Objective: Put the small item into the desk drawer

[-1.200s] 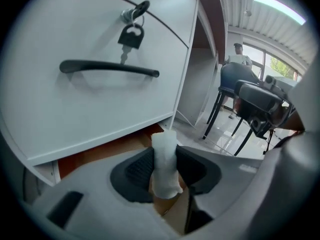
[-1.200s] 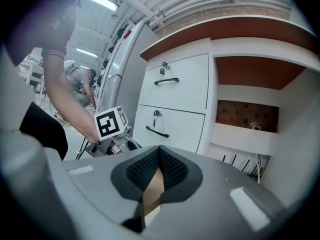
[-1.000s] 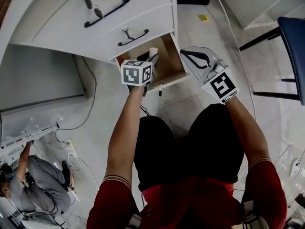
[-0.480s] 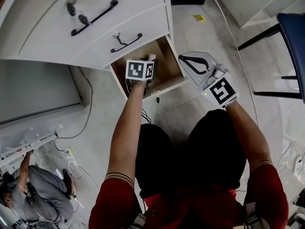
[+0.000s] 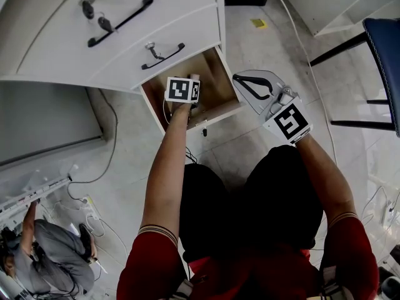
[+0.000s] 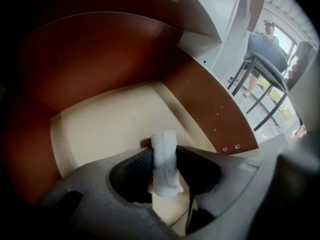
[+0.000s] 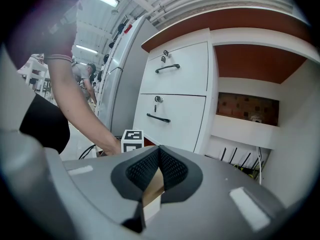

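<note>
The bottom desk drawer stands pulled open, its pale wooden floor and brown walls showing. My left gripper reaches down into it, marker cube on top. Between its pads stands a small white item, upright and touching both pads just above the drawer floor; the jaws are opening. In the head view the small white item peeks out past the cube. My right gripper hovers to the right of the drawer, outside it. Its jaws are shut with nothing between them.
Above the open drawer are two closed white drawers with black handles and keys in their locks. A blue chair stands at the right. Cables lie on the floor, and another person crouches at the lower left.
My left gripper has gone further into the drawer with the white item. The right gripper has stayed beside the drawer, shifted only slightly.
</note>
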A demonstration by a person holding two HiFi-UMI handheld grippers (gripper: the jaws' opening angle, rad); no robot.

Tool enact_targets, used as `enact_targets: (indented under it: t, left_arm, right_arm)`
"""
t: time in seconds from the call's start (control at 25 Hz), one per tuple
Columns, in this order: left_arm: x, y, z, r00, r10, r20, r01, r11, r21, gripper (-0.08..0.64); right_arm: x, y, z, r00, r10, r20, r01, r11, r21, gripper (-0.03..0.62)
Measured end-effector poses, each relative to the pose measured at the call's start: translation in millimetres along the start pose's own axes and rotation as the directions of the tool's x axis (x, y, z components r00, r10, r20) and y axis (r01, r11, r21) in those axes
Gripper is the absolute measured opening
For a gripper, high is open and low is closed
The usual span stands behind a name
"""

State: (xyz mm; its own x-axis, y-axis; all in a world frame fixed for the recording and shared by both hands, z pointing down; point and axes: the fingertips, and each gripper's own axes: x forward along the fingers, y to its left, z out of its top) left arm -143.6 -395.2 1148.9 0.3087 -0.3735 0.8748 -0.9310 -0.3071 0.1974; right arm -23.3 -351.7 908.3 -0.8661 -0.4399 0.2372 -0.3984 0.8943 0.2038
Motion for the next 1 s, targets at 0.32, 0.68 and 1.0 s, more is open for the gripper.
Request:
enact_targets:
  t: [0.32, 0.68, 1.0]
  left_arm:
    - [-1, -2, 0, 1.000, 0.001, 0.012, -0.001, 1.000, -0.002, 0.196]
    - [-27, -11, 14, 0.995, -0.024, 0.093, 0.022, 0.999, 0.028, 0.209]
    - [-77, -30, 39, 0.967, -0.058, 0.250, 0.028, 0.992, 0.121, 0.125]
  right_arm:
    - [-1, 1, -5, 1.000, 0.007, -0.001, -0.007, 1.000, 0.001, 0.011]
    - [1, -4, -2, 1.000, 0.006, 0.002, -0.006, 0.999, 0.032, 0.011]
    - [4, -10, 3, 1.000, 0.009, 0.020, -0.010, 0.998, 0.061, 0.011]
